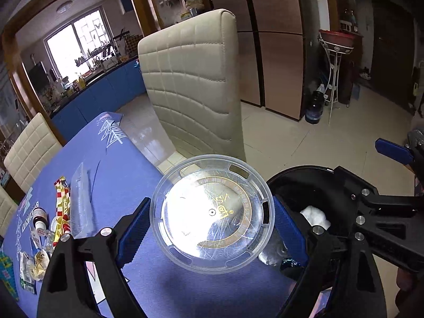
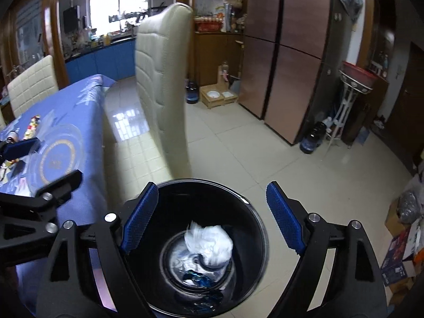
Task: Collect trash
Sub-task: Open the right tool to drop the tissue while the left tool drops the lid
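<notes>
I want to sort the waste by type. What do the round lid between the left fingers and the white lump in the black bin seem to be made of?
The round lid looks like thin clear plastic: see-through, glossy, scratched, with gold print. The white lump in the black bin looks like crumpled tissue or paper, matte and soft-edged, though blur leaves this uncertain.

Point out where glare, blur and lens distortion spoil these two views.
Left wrist view: window glare whites out the clear plastic lid; the fisheye bows the chair back. Right wrist view: the chair back and the white wad in the black bin smear with motion blur.
</notes>
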Demonstrator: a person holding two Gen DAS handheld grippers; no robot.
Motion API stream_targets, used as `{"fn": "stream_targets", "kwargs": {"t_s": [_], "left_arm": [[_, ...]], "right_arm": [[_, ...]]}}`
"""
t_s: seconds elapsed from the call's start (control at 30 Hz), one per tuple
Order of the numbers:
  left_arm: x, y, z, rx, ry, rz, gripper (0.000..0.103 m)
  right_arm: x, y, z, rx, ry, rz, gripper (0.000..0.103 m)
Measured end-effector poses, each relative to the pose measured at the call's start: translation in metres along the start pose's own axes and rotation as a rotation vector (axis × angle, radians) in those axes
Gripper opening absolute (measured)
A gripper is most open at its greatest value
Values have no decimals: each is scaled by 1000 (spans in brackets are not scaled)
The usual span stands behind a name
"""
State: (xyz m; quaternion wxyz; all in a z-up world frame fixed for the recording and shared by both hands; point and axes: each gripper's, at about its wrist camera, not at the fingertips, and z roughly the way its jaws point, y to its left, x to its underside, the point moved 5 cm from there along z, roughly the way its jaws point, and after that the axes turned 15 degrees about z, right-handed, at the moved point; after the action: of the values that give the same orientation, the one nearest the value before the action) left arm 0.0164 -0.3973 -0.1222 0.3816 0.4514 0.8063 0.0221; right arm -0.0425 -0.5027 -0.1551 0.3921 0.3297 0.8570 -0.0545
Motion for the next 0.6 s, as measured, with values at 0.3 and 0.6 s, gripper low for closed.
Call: {"fn": "stream_targets", "kwargs": {"t_s": [0.3, 0.6], "left_arm": [[-14, -24, 0, 23, -4, 30, 86], [-30, -50, 0, 62, -23, 60, 87]], "right_arm": [[-2, -44, 2, 72, 0, 94, 87], [0, -78, -1, 118, -11, 149, 88]]}}
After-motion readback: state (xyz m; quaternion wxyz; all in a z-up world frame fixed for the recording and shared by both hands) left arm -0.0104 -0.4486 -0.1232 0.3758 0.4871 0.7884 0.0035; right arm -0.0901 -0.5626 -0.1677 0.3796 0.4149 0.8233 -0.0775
